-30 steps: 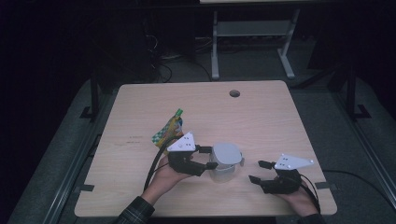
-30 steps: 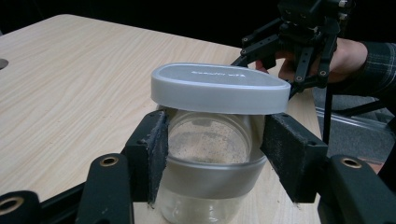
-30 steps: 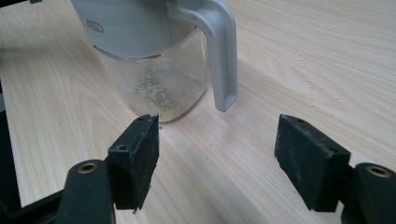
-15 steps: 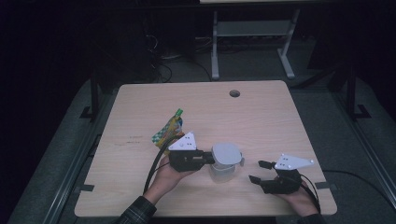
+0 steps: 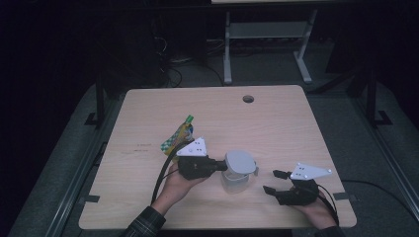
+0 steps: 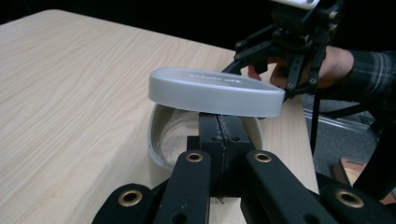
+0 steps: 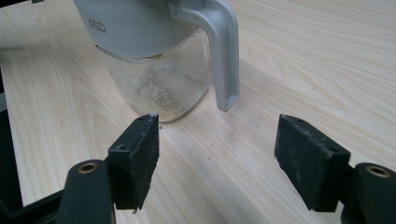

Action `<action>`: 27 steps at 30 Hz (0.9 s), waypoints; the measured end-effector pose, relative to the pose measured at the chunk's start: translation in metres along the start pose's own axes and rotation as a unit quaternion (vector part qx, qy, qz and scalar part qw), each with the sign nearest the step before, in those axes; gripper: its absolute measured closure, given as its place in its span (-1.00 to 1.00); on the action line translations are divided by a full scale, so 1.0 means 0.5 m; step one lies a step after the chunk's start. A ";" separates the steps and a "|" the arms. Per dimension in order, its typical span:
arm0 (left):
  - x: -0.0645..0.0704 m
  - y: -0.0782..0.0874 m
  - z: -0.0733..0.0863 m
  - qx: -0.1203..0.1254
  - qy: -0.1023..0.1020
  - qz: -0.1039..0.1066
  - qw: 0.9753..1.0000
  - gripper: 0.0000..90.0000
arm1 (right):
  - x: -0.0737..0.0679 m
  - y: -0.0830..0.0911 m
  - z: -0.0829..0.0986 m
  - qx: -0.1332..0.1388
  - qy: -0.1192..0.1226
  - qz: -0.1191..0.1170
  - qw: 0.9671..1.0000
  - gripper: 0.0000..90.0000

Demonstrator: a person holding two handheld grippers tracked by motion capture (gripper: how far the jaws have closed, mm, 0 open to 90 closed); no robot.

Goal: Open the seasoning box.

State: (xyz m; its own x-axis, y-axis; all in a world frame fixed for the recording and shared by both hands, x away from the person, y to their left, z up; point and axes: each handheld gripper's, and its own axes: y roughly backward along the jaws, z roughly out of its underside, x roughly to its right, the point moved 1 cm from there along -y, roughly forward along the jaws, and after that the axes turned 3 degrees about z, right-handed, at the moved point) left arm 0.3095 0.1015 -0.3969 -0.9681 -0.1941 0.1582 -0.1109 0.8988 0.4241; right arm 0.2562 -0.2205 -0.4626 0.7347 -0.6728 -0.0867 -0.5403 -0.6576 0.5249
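Clear plastic jug [image 7: 159, 79], matt grey lid [image 6: 215, 91], pale wood-grain table [image 5: 276, 123]

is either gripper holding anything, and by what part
The left gripper pinches the near edge of the jug's grey lid, tilted above the jug. The right gripper is open, holding nothing.

The left gripper [image 6: 219, 140] has its two black jaws pressed together, their tips tucked under the near edge of a flat, oval, pale grey plastic lid [image 6: 215, 92]. The lid sits tilted above the open mouth of a translucent white plastic jug [image 6: 164, 145], whose inside wall looks dusted with a pale residue. The jug stands on the light wooden table [image 6: 70, 88] close to its far edge. Beyond the lid, at that edge, a hand [image 6: 322, 65] in a plaid sleeve [image 6: 373, 74] holds the other black gripper [image 6: 261, 51], its jaws pointing toward the lid.
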 end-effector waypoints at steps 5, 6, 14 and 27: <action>0.001 -0.003 -0.011 -0.002 -0.005 0.002 1.000 1.00 | 0.000 0.000 0.000 -0.001 -0.001 -0.001 1.000 -0.33; 0.001 -0.004 -0.013 0.001 -0.004 0.002 1.000 1.00 | 0.001 0.000 0.001 -0.001 -0.001 -0.001 1.000 -0.33; 0.000 -0.005 -0.030 0.005 -0.010 0.004 1.000 1.00 | 0.000 0.000 0.001 -0.001 -0.002 0.000 1.000 -0.33; -0.003 -0.013 -0.046 0.013 -0.010 0.009 1.000 1.00 | 0.000 -0.002 0.002 -0.002 -0.002 -0.001 1.000 -0.33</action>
State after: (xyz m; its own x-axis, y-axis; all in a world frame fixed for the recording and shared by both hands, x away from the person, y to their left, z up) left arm 0.3167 0.0869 -0.3796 -0.9741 -0.1705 0.1483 -0.0991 0.9122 0.3975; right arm 0.2561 -0.2201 -0.4641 0.7345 -0.6725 -0.0908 -0.5369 -0.6577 0.5284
